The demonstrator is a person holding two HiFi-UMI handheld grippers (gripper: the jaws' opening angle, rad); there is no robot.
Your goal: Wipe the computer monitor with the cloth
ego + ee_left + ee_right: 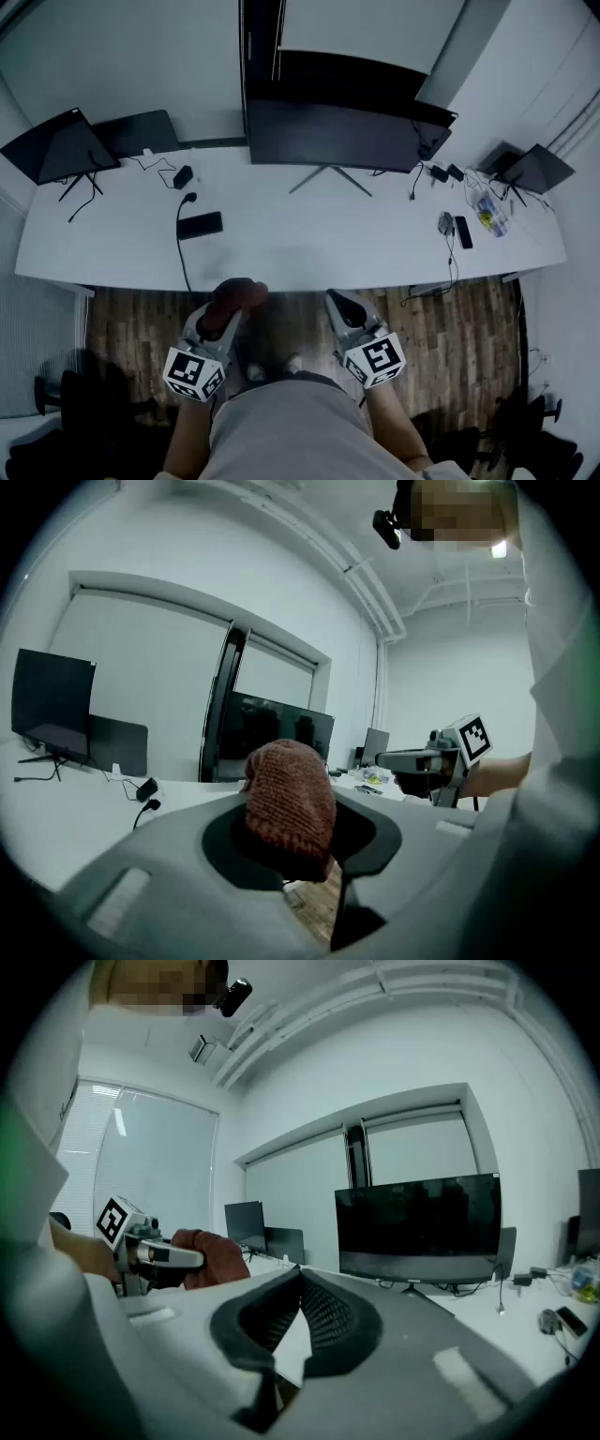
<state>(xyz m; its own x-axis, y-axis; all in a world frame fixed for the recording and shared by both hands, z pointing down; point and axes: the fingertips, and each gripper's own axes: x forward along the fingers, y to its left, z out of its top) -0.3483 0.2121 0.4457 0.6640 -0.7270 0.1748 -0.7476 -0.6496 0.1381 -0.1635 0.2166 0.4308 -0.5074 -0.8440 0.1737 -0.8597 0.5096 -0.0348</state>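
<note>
Cloth [289, 799] sits clamped between the jaws of the left gripper [225, 314], short of the counter [281, 246]; those of the right gripper [342, 306] are pressed together, empty. Best to reach the monitor [337, 133] squarely, press lightly, and stroke in overlapping passes.

Cool, even overhead light, dim floor beneath the desk, strong fisheye bending with dark vignetted corners in both gripper views.

cloth [289, 799] rust-brown, ribbed knit. monitor [342, 131] black. counter [281, 234] white. floor [450, 328] brown wood planks. left gripper [234, 302], right gripper [337, 300] grey; cubes [194, 372] white with black square markers.
</note>
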